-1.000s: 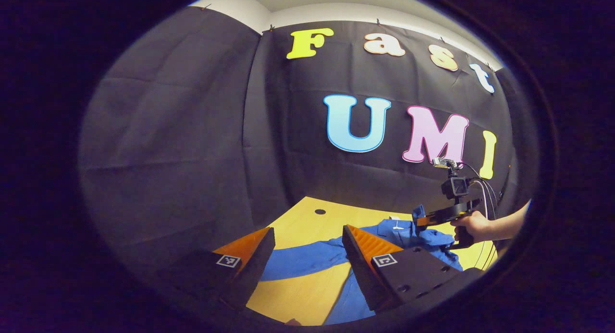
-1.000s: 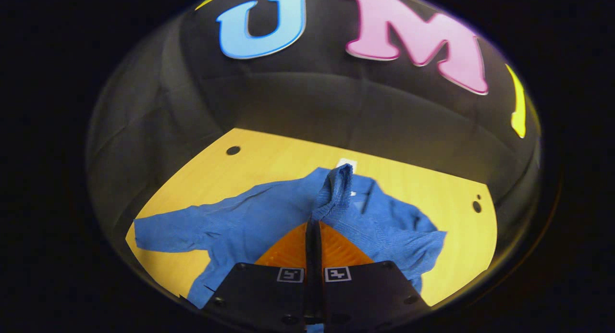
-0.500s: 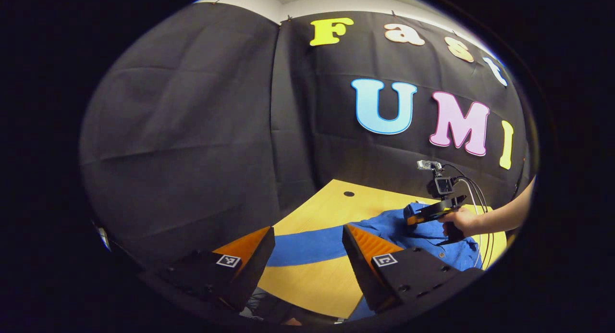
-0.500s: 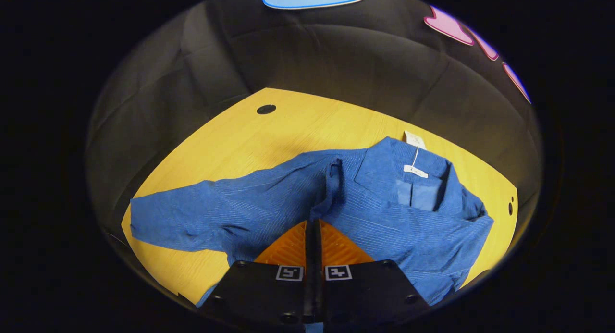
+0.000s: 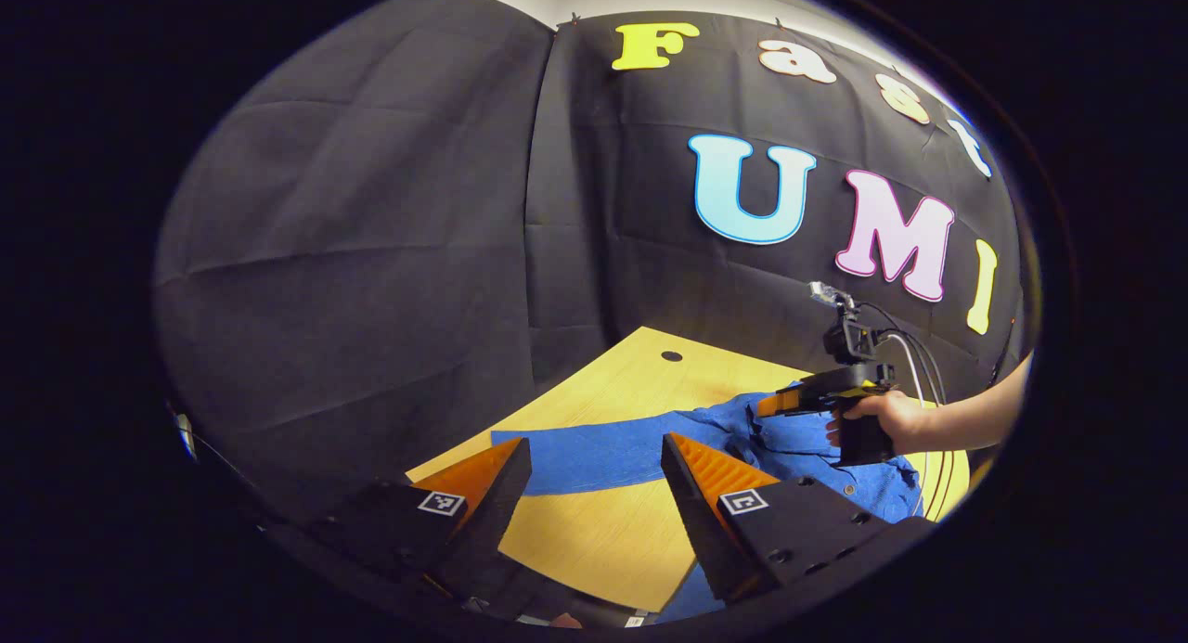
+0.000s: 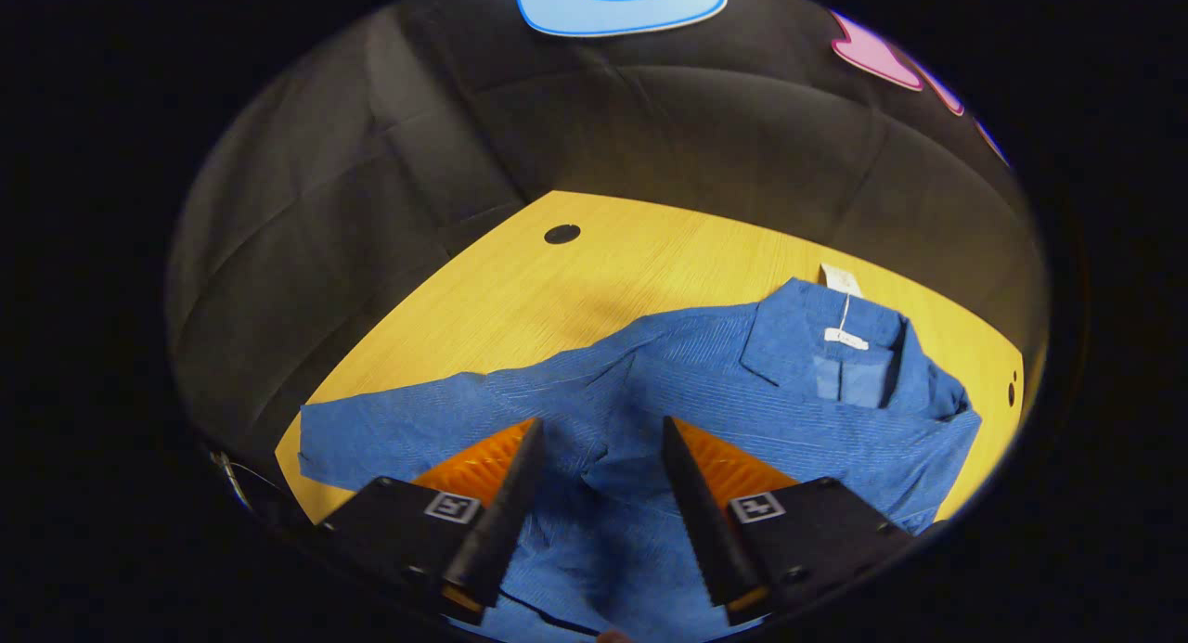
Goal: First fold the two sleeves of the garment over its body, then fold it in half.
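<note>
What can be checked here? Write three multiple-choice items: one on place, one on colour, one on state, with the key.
1. The outstretched sleeve lies:
A. flat on the table
B. hanging off the edge
C. rolled into a ball

2. The garment is:
A. red
B. blue
C. white

3. The right gripper is:
A. shut on the sleeve
B. shut on nothing
C. open over the garment

Key: 1 A, the sleeve spreads flat across the wood; 2 B, the fabric is blue throughout; 3 C, its fingers stand apart with blue cloth between them.
</note>
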A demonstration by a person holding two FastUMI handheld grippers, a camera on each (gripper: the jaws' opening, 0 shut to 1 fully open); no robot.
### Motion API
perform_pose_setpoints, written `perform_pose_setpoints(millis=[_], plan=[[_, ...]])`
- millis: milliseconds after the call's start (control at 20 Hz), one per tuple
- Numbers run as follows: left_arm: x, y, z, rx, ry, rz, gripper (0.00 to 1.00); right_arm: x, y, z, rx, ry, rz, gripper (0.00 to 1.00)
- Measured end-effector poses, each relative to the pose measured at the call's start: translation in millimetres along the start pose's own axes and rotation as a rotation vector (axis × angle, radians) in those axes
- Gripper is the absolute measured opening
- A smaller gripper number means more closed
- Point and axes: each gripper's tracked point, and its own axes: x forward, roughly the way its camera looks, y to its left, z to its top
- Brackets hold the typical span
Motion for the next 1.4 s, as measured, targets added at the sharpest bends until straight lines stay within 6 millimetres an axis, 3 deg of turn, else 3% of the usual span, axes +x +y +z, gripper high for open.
perform_pose_setpoints(millis=[100, 300, 400, 600, 700, 850, 1000, 1100, 1150, 1400], plan=[[21, 12, -6, 0.019, 0.023, 0.034, 0.82, -23, -2, 11, -0.017, -0.068, -0.004, 0.94], [62, 36, -39, 0.011, 0.17, 0.089, 0.8, -69, -13, 18, -0.088, -0.136, 0.004, 0.95], [88, 40, -47, -0.033, 0.212, 0.103, 0.84, -88, -21, 23, -0.122, -0.164, -0.001, 0.95], [117, 69, -66, -0.081, 0.278, 0.157, 0.84, -127, -34, 27, -0.123, -0.195, -0.002, 0.91], [135, 78, -78, -0.107, 0.321, 0.186, 0.85, -145, -43, 30, -0.12, -0.211, -0.009, 0.95], [151, 85, -96, -0.145, 0.393, 0.204, 0.84, -166, -58, 28, -0.152, -0.23, -0.029, 0.94], [166, 91, -107, -0.128, 0.427, 0.22, 0.85, -176, -84, 13, -0.146, -0.19, -0.076, 0.94], [173, 92, -112, -0.114, 0.445, 0.222, 0.82, -183, -96, 12, -0.105, -0.195, -0.094, 0.95], [175, 93, -119, -0.115, 0.467, 0.239, 0.85, -186, -101, 12, -0.091, -0.199, -0.102, 0.95], [178, 96, -113, -0.051, 0.454, 0.232, 0.8, -200, -116, 5, -0.059, -0.202, -0.128, 0.95]])
